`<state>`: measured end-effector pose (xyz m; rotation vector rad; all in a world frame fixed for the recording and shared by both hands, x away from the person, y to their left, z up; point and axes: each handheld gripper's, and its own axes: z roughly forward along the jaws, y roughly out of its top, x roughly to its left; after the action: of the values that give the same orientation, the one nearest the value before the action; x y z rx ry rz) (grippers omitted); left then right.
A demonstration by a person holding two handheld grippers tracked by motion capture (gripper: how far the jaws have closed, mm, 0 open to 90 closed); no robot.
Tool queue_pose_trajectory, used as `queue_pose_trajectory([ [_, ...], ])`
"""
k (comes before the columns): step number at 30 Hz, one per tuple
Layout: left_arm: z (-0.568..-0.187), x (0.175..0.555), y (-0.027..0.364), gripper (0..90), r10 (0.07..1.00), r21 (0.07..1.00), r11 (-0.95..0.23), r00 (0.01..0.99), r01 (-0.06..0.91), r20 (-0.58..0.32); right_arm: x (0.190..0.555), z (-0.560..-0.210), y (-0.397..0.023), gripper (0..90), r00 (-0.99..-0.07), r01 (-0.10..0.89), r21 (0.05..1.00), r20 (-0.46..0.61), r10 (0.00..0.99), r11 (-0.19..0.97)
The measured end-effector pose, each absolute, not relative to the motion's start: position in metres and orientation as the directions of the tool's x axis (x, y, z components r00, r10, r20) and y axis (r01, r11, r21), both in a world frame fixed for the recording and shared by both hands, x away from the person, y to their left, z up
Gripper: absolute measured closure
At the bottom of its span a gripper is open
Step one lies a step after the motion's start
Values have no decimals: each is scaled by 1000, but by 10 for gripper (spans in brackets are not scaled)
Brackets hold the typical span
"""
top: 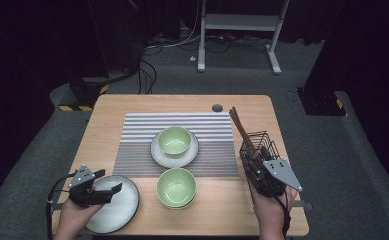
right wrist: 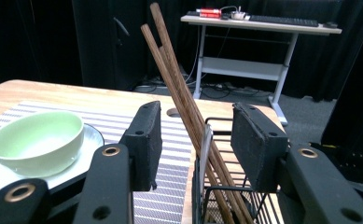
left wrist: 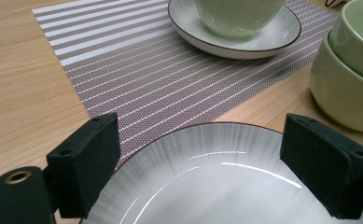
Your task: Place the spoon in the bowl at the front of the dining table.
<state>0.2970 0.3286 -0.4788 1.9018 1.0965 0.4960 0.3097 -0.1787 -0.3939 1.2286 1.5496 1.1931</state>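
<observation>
A grey plate (top: 117, 210) (left wrist: 216, 186) lies at the table's front left. My left gripper (top: 108, 181) (left wrist: 198, 163) hovers over its far rim, open, one jaw on each side of the rim and no pad on it. At the right edge stands a black wire basket (top: 264, 142) (right wrist: 216, 190) holding brown chopsticks (top: 239, 127) (right wrist: 170, 70) that lean away to the left. My right gripper (top: 254, 159) (right wrist: 195, 140) sits just behind the basket, open. The chopsticks rise between its jaws with a gap on both sides.
A striped placemat (top: 142, 135) (left wrist: 137, 70) covers the middle of the wooden table (top: 107, 115). On it a green bowl (top: 174, 140) (right wrist: 37, 140) sits on a saucer. Two stacked green bowls (top: 176, 187) (left wrist: 352, 79) stand in front of the mat, beside the grey plate.
</observation>
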Motion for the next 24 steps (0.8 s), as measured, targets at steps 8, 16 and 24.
queue_pose_trajectory([
  [8,-479,297,329,127,841,833,-241,535,498,-77,313,-400,-180,534,-192,236,969,-33,981,79],
  [16,-478,296,329,132,839,833,-241,538,498,-79,315,-404,-180,496,-188,247,966,-29,982,76],
  [24,-478,297,330,132,841,834,-239,536,497,-79,317,-408,-182,452,-183,245,967,-30,983,75],
])
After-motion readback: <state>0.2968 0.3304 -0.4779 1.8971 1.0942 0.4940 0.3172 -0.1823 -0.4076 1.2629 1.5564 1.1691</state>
